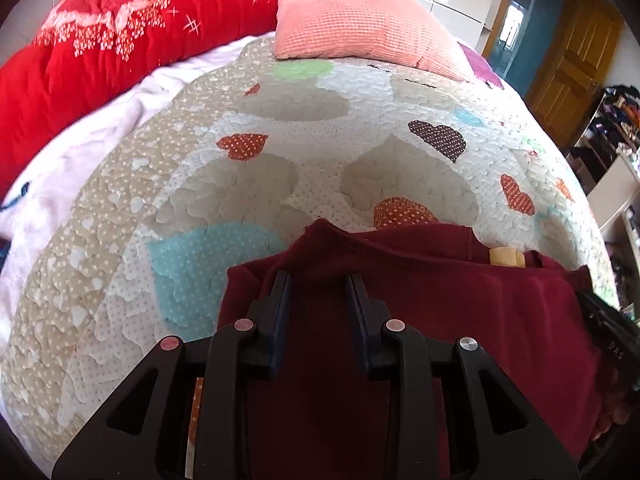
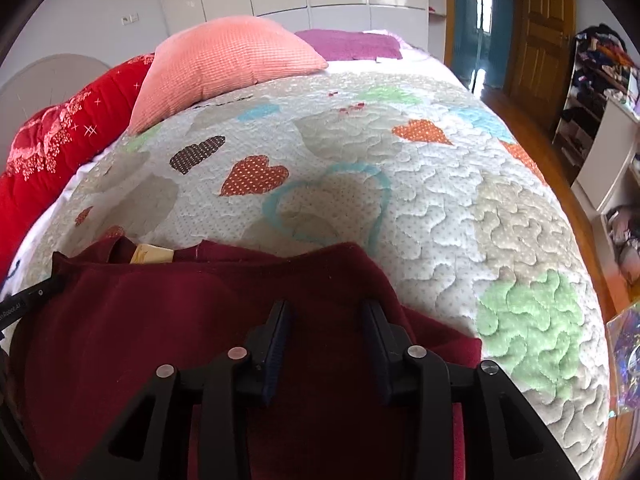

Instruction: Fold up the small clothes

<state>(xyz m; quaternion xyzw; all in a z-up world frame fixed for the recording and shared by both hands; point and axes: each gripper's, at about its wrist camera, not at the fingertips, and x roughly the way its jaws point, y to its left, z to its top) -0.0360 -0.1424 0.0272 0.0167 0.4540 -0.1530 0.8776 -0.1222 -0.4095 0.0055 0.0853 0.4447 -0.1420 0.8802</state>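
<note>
A dark red garment (image 1: 460, 280) lies on the heart-patterned quilt (image 1: 240, 184) at the near edge of the bed. It also shows in the right wrist view (image 2: 180, 312). A cream label (image 1: 506, 257) shows inside its neck opening; the label also appears in the right wrist view (image 2: 154, 255). My left gripper (image 1: 318, 282) is open, its fingers over the garment's left part. My right gripper (image 2: 326, 310) is open, over the garment's right part. Each gripper's body peeks into the other's view: right (image 1: 608, 332), left (image 2: 24, 300).
A pink pillow (image 2: 224, 64), a red blanket (image 1: 100, 52) and a purple cloth (image 2: 352, 44) lie at the bed's far end. The bed's right edge drops to a wooden floor (image 2: 588, 216), with shelves of clothes (image 2: 600, 68) and a wooden door (image 2: 540, 28) beyond.
</note>
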